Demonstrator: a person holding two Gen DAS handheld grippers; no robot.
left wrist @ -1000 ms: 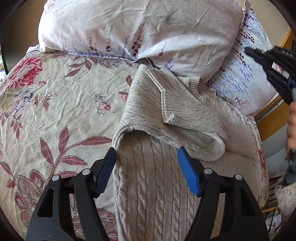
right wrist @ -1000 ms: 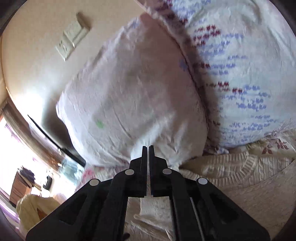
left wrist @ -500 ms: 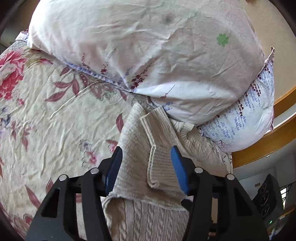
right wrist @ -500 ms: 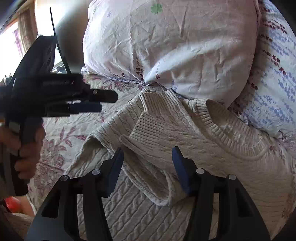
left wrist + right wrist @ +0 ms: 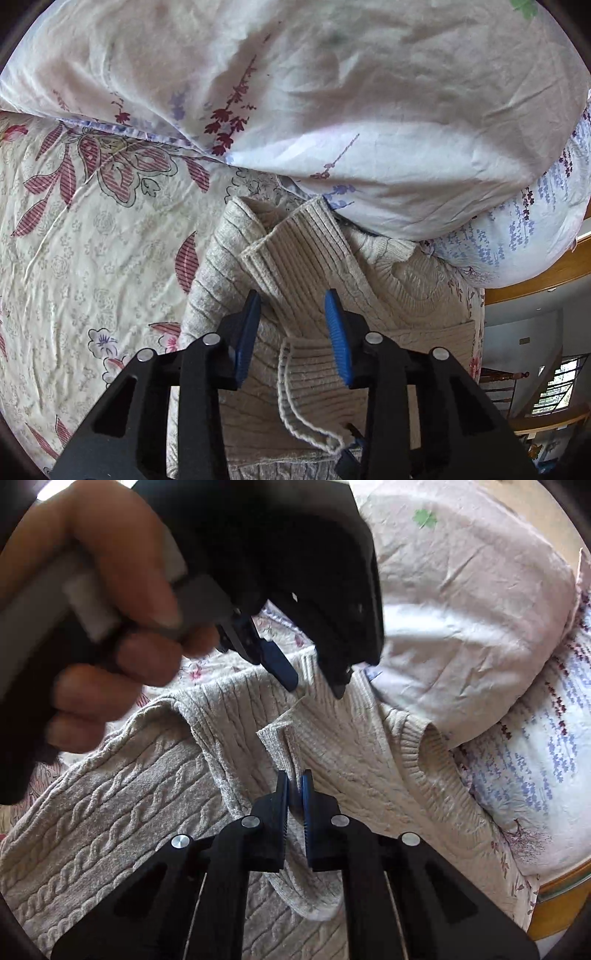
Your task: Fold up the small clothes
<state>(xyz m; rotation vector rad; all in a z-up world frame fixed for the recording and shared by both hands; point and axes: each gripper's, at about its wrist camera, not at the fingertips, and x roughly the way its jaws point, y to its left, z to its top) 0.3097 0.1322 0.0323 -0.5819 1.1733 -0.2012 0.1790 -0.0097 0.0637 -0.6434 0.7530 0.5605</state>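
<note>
a beige cable-knit wool sweater [image 5: 122, 812] lies spread on a cream bedspread printed with red flowers [image 5: 92, 240], its ribbed neckline [image 5: 436, 768] pushed up against a white pillow with purple sprigs [image 5: 332, 92]; a second pillow with blue flower print [image 5: 535, 768] sits beside it, by the wooden bed frame [image 5: 535, 284]. one ribbed sleeve [image 5: 299, 258] is laid back over the chest, which reads as a fold in progress.

the right gripper [image 5: 294, 786] has its blue pads pressed nearly together with a thin ribbed cuff edge [image 5: 277, 734] pinched between them; holding only that edge would let the sleeve be drawn and laid flat without dragging the body panel.

the left gripper [image 5: 293, 321] has its fingers [image 5: 337, 332] spread, straddling the same sleeve farther up without closing on it; in the right wrist view its tips [image 5: 284, 672] hang just above the knit, the person's hand [image 5: 103, 627] on the handle. the likely purpose is a second hold, so the sleeve can be tensioned from two places.

the soft, stretchy knit will probably sag between holds, and the pillow crowding the collar may hinder squaring the fold.
</note>
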